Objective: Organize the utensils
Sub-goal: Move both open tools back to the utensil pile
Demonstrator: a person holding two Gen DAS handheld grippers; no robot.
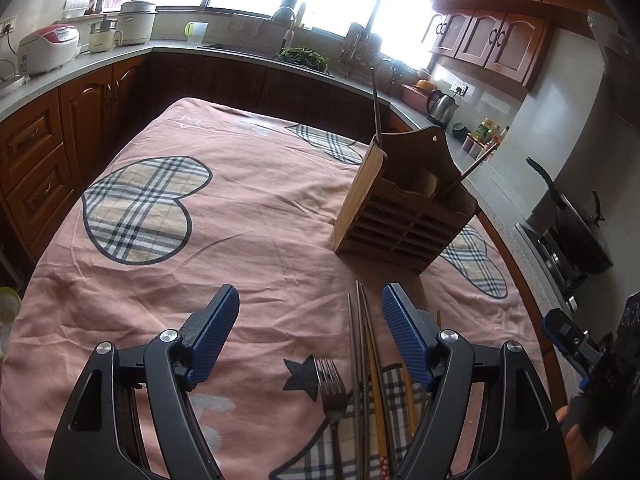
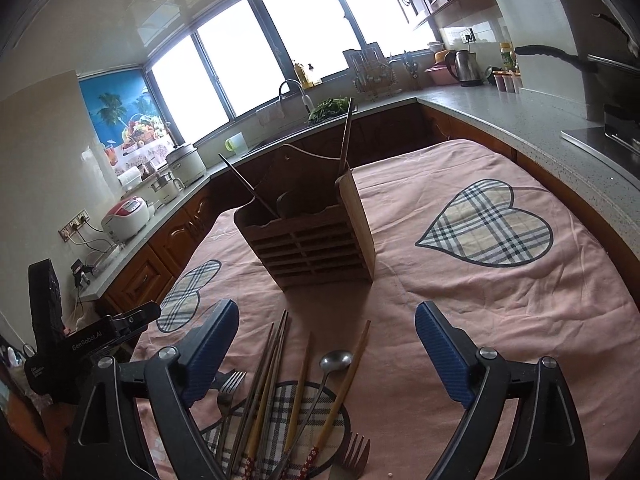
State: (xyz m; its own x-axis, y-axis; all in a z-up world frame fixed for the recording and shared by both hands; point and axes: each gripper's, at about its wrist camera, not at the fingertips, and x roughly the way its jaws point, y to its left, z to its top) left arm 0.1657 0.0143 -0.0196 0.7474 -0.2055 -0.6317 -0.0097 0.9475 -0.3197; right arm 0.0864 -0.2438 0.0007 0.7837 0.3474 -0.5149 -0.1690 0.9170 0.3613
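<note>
A wooden utensil holder (image 1: 404, 216) (image 2: 312, 236) stands upright on the pink cloth with two chopsticks (image 2: 346, 136) leaning out of it. Loose utensils lie in front of it: a metal fork (image 1: 331, 396) (image 2: 228, 390), metal and wooden chopsticks (image 1: 362, 364) (image 2: 272, 364), a metal spoon (image 2: 335, 360) and a small wooden fork (image 2: 354, 454). My left gripper (image 1: 310, 304) hangs open above the cloth, the chopsticks just inside its right finger. My right gripper (image 2: 326, 320) is open wide above the pile, nothing pressed between its pads.
The pink tablecloth (image 1: 240, 216) with plaid hearts covers the table. Kitchen counters (image 2: 500, 120) wrap around it, bearing a rice cooker (image 1: 48, 48), a kettle (image 2: 466, 66) and a sink. A stove with a pan (image 1: 576, 220) sits to the right. The other gripper's body (image 2: 80, 344) shows at the left edge.
</note>
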